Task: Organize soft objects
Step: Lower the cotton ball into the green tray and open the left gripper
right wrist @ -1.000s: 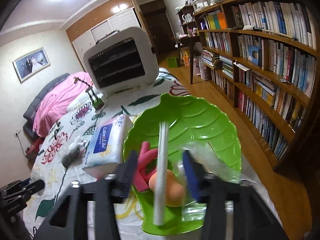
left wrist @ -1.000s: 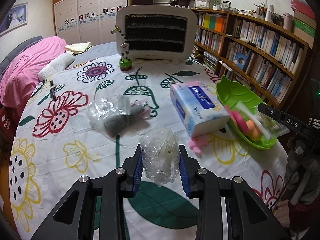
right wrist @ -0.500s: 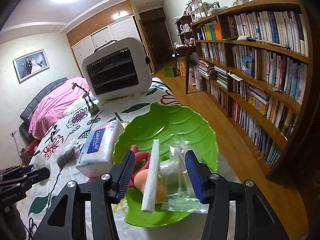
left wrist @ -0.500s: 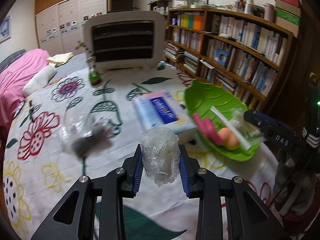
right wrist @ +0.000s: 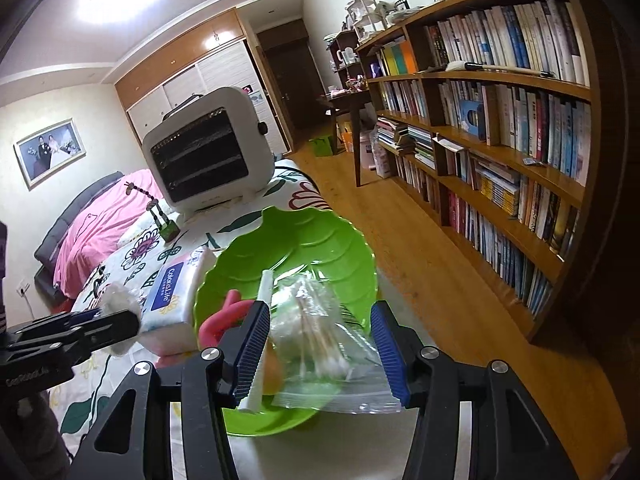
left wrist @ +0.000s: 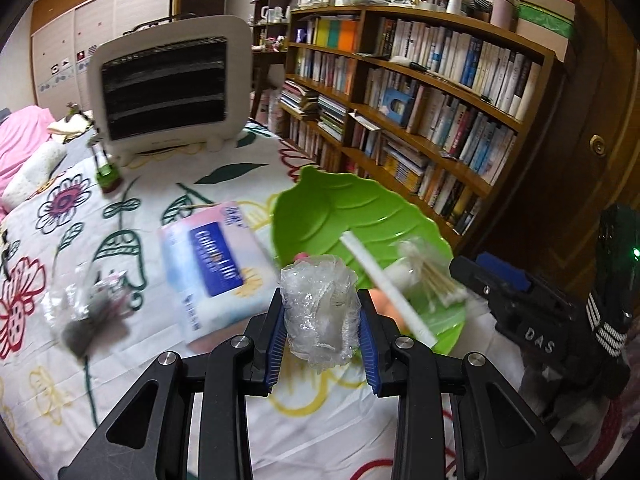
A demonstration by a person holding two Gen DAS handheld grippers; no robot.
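My left gripper (left wrist: 323,338) is shut on a crumpled clear plastic bag (left wrist: 320,312) and holds it above the bedspread, just short of the green leaf-shaped tray (left wrist: 344,212). The tray (right wrist: 296,248) holds a white stick (right wrist: 262,304), a pink piece (right wrist: 224,316), an orange ball and a clear bag of cotton swabs (right wrist: 320,328). My right gripper (right wrist: 318,354) is open, its jaws on either side of the swab bag over the tray's near rim. It also shows in the left wrist view (left wrist: 504,284). The left gripper shows in the right wrist view (right wrist: 96,324).
A tissue pack (left wrist: 216,264) lies left of the tray. A plastic bag with dark contents (left wrist: 88,308) lies further left on the floral bedspread. A white heater (left wrist: 168,84) stands at the back. A bookshelf (right wrist: 500,120) runs along the right beyond the bed edge.
My left gripper has swung right with the plastic bag, so the green tray is now right behind it. My right gripper has moved slightly forward over the swab bag, still open.
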